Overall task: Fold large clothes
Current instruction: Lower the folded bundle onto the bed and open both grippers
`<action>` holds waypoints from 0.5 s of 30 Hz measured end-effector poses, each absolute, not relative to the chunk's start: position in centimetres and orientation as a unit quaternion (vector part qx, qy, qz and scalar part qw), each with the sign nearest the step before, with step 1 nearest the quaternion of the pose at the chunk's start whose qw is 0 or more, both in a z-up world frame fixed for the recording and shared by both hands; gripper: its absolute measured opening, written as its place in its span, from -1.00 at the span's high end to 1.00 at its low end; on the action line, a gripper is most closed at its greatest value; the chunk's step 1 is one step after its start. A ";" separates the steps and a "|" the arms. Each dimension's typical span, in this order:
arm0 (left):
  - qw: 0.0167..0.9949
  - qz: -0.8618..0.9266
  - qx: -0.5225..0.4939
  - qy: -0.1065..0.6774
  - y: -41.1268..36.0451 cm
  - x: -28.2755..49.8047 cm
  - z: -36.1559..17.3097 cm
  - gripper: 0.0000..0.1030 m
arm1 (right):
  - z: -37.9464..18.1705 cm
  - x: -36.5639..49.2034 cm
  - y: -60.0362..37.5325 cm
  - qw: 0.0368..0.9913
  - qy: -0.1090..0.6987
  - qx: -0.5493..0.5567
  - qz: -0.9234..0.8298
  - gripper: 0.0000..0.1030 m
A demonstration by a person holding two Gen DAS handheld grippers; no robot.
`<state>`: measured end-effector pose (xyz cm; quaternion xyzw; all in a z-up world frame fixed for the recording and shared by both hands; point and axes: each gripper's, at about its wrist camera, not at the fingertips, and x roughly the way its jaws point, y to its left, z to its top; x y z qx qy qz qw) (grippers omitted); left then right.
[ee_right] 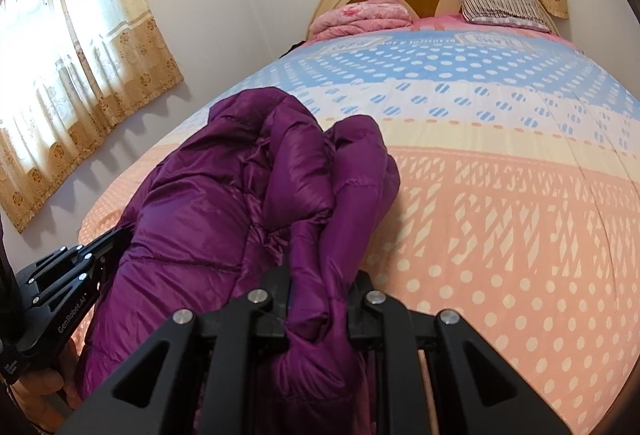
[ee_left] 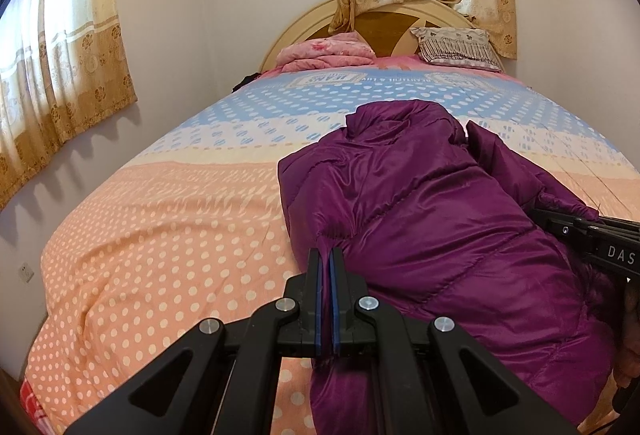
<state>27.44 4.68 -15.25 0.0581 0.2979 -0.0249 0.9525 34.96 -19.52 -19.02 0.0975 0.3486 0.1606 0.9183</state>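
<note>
A purple quilted jacket (ee_left: pixel 440 203) lies bunched lengthwise on the dotted bedspread (ee_left: pixel 160 235), its collar end toward the headboard. My left gripper (ee_left: pixel 328 253) is shut on a thin edge of the jacket at its near left side. In the right wrist view the jacket (ee_right: pixel 200 219) rises in a thick fold. My right gripper (ee_right: pixel 322 275) is shut on that fold, which fills the gap between the fingers. Each gripper shows in the other's view: the right one (ee_left: pixel 560 223) at the jacket's right side, the left one (ee_right: pixel 120 233) at its left side.
A folded pink quilt (ee_left: pixel 324 53) and a patterned pillow (ee_left: pixel 456 47) lie against the round headboard (ee_left: pixel 396 23). Curtains (ee_left: pixel 68 47) hang on the left wall. Bedspread (ee_right: pixel 500 235) stretches right of the jacket. A hand (ee_right: pixel 44 387) holds the left gripper.
</note>
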 end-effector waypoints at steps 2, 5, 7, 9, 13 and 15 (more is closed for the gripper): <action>0.951 -0.021 0.056 0.303 4.7 27.6 -15.5 0.92 | -19.2 34.8 -19.5 0.917 0.352 0.097 0.160 0.63; 0.948 -0.021 0.056 0.313 4.8 27.8 -16.3 0.90 | -19.6 34.8 -19.6 0.915 0.358 0.100 0.158 0.63; 0.947 -0.021 0.060 0.316 4.7 27.8 -16.7 0.82 | -19.7 34.7 -19.5 0.914 0.360 0.101 0.157 0.62; 0.946 -0.019 0.061 0.318 4.6 27.9 -16.9 0.72 | -19.8 34.6 -19.4 0.912 0.365 0.101 0.155 0.60; 0.947 0.011 0.065 0.313 4.8 28.0 -17.3 -0.06 | -20.1 34.7 -19.2 0.911 0.371 0.101 0.149 0.57; 0.948 0.018 0.053 0.313 5.4 28.0 -17.4 -0.20 | -20.3 34.7 -19.2 0.910 0.375 0.101 0.146 0.54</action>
